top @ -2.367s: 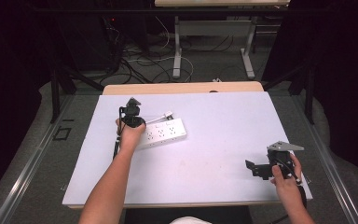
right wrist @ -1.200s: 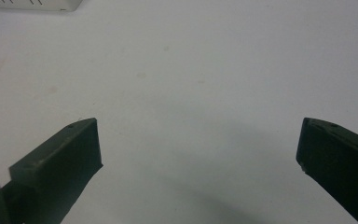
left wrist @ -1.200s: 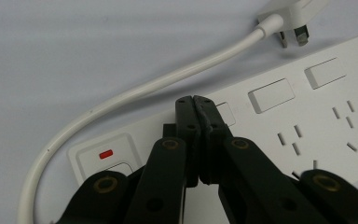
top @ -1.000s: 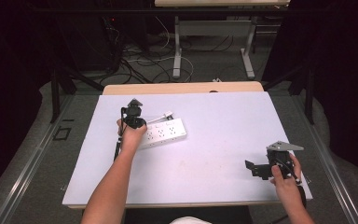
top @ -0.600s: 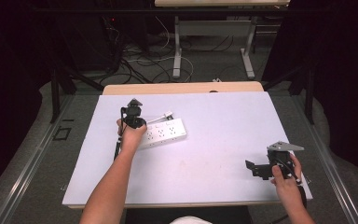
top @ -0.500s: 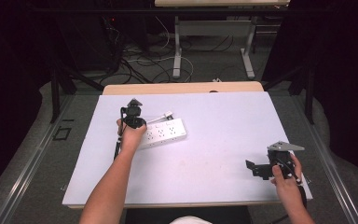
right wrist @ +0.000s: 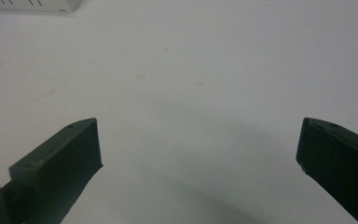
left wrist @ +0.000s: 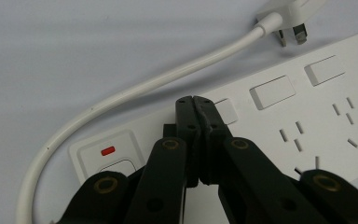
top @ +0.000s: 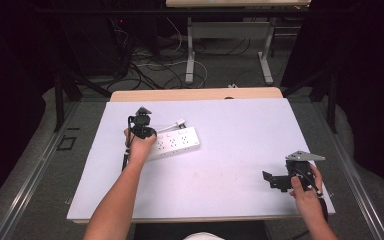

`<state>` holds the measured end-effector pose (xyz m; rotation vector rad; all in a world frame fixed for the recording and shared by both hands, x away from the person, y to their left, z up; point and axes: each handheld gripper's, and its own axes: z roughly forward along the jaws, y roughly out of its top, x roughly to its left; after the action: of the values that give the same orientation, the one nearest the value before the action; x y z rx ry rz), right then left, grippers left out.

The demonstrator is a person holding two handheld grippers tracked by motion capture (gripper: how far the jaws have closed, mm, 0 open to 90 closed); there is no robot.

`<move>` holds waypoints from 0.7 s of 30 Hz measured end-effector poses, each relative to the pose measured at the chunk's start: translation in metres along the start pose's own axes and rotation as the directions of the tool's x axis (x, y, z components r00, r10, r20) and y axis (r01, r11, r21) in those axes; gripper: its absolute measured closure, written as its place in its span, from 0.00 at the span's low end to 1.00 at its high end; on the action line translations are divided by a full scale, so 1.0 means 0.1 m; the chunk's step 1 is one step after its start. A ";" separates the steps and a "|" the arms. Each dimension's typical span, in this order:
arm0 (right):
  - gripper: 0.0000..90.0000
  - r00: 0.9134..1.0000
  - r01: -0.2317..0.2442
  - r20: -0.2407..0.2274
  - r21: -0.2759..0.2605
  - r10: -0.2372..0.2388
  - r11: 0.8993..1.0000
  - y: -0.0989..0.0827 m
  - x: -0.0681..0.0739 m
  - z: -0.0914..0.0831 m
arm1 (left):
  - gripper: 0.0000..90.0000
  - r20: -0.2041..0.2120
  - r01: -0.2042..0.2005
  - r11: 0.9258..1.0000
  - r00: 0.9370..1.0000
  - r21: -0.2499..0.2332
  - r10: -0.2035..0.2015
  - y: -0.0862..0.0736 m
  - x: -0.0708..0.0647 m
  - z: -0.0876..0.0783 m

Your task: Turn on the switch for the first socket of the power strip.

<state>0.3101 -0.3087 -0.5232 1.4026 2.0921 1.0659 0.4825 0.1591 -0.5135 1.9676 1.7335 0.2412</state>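
Note:
A white power strip (top: 176, 142) lies left of centre on the white table, with its cord (left wrist: 121, 100) curling past its end to a white plug (left wrist: 289, 9). My left gripper (top: 142, 129) stands over the strip's left end. In the left gripper view its jaws are shut, empty, and the tips (left wrist: 193, 101) touch the strip (left wrist: 307, 112) beside a rocker switch (left wrist: 227, 111). A red indicator (left wrist: 107, 150) shows near that end. My right gripper (top: 275, 181) rests low near the table's front right corner, open wide (right wrist: 198, 140) over bare table.
The white table top (top: 240, 135) spreads between the two hands. A corner of the power strip (right wrist: 32, 4) shows at the top left of the right gripper view. Table legs and loose cables (top: 170, 65) lie on the floor beyond the far edge.

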 end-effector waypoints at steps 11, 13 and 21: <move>0.00 1.000 0.005 -0.007 0.001 -0.005 1.000 0.02 0.02 0.01 | 0.99 0.027 -0.020 0.999 0.999 -0.035 0.021 -0.03 -0.04 -0.09; 0.00 1.000 0.004 -0.010 0.001 -0.004 1.000 0.02 0.03 0.02 | 0.98 0.034 -0.030 0.998 0.999 -0.046 0.032 -0.03 -0.05 -0.11; 0.00 1.000 0.019 -0.012 -0.003 -0.019 1.000 0.05 0.05 0.04 | 0.96 0.049 -0.055 0.997 0.997 -0.060 0.058 -0.05 -0.10 -0.18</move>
<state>0.3136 -0.3018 -0.5217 1.3763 2.1073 1.0715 0.4678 0.1543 -0.4986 1.9649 1.6228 0.2572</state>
